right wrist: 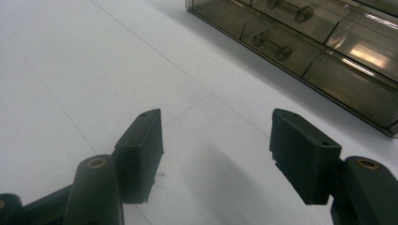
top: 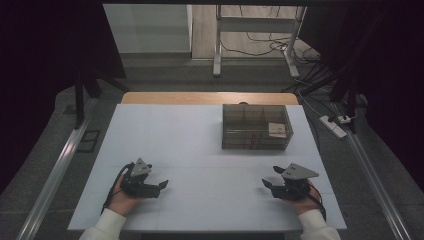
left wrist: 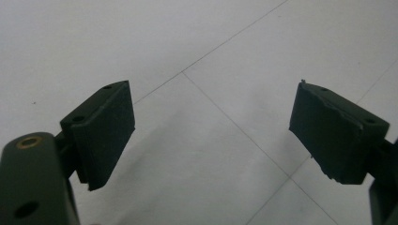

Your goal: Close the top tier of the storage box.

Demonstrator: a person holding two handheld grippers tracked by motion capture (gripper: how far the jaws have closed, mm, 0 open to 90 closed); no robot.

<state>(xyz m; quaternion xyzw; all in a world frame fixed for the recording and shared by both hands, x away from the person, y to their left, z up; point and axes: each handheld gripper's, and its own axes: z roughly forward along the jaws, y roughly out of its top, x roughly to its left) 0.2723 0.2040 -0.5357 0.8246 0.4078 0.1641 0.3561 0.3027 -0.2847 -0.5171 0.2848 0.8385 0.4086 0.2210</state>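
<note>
A white table (top: 200, 150) held a smoky translucent plastic drawer box (top: 256, 127) at its far right, long side crosswise. The right gripper (top: 267, 184) sat nearer it than the left gripper (top: 161, 186); both gaped empty.

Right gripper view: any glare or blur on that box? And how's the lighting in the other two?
Right gripper view: bright glare patch on the box at its right end, box edges slightly soft, near pads sharp. High view: table evenly lit, surroundings very dark, box readable. Left gripper view: flat light, soft shadow under the left pad, faint seam lines crisp enough.
</note>
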